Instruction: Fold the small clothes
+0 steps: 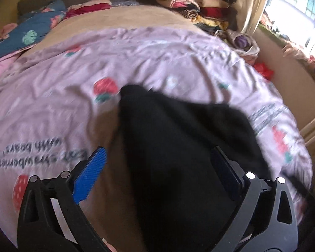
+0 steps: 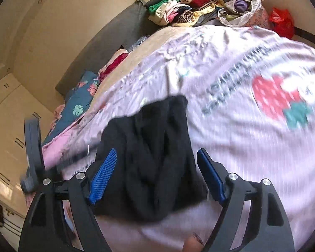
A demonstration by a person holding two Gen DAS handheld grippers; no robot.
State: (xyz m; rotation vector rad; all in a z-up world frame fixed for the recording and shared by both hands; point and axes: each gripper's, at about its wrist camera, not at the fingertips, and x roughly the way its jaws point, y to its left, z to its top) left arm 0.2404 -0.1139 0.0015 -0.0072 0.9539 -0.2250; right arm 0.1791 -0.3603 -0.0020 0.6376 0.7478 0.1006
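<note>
A small black garment (image 1: 178,147) lies crumpled on a pink strawberry-print bed cover (image 1: 73,105). My left gripper (image 1: 158,150) stands wide open over it. The cloth runs between the blue fingers (image 1: 90,174) and reaches under the right one, with no pad pressing on it. In the right wrist view the same black garment (image 2: 153,130) lies in folds on the bed cover (image 2: 241,63). My right gripper (image 2: 157,150) is open too, with the cloth loose between its pads (image 2: 103,176). A blurred dark frame (image 2: 32,147) at the left edge looks like the other gripper.
A pile of mixed clothes (image 1: 199,6) (image 2: 178,6) sits at the far end of the bed. A red plastic bag (image 2: 282,22) lies beside it, and a blue floral pillow (image 1: 27,35) lies at the far left. A bright window (image 1: 300,10) is on the right, cupboards (image 2: 8,115) on the left.
</note>
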